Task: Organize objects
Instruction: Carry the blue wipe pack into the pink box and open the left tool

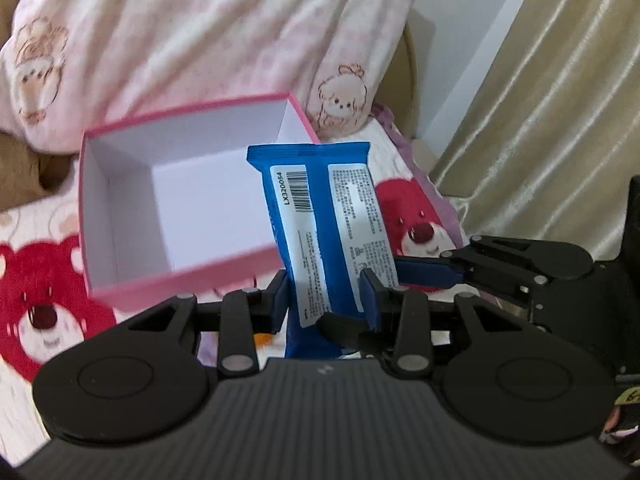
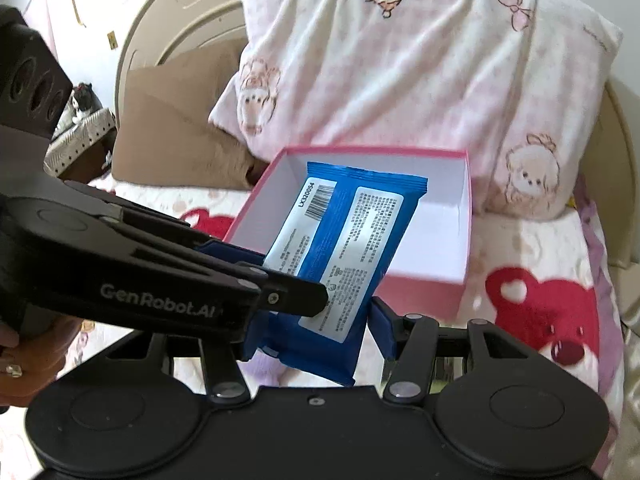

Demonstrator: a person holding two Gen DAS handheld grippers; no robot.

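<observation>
Glossy blue plastic packet (image 1: 324, 232), matt pink cardboard box (image 1: 180, 208), soft printed cloth pillow (image 2: 420, 60), matt black plastic tools.

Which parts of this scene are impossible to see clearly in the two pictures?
- Small print on the blue packet: too small to read in both views; only the code by the barcode is legible.
- Packet's front face: turned away.
- Packet's lower end: hidden by the left gripper and right gripper.
- Right gripper's grip: left view shows its jaws only side-on.
- Pink box floor: partly covered by the packet in the right view.
</observation>
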